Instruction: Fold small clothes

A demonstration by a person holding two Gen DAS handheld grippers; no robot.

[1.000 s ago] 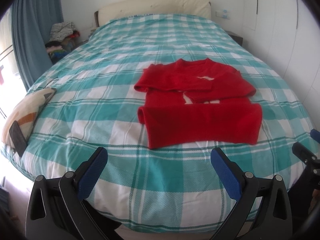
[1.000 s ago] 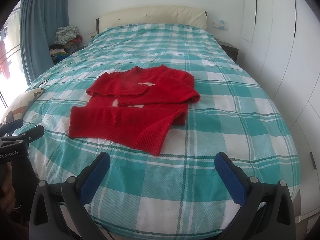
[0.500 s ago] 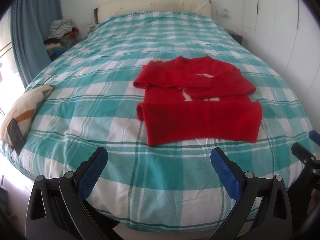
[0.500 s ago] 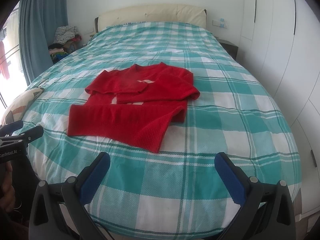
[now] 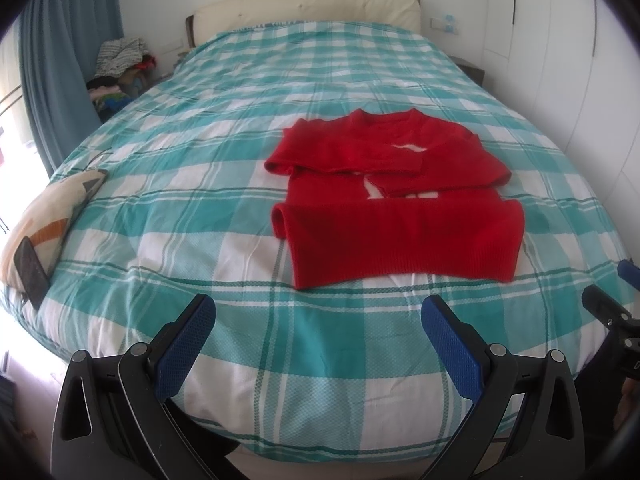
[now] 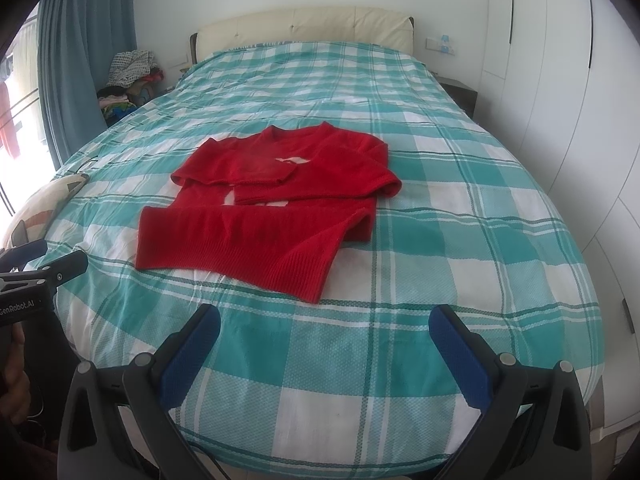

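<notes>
Nearer now: ribbed red sweater (image 5: 400, 216)

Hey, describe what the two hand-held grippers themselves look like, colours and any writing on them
Both look alike. The left hand-held gripper and the right hand-held gripper each have a glossy black frame with teardrop cut-outs and silver pivot screws. The two fingers carry blue, dimpled pads. In the right wrist view, the left unit's black body shows white lettering reading GenRobot.AI, and a bare hand grips it; no sleeve is visible.
</notes>
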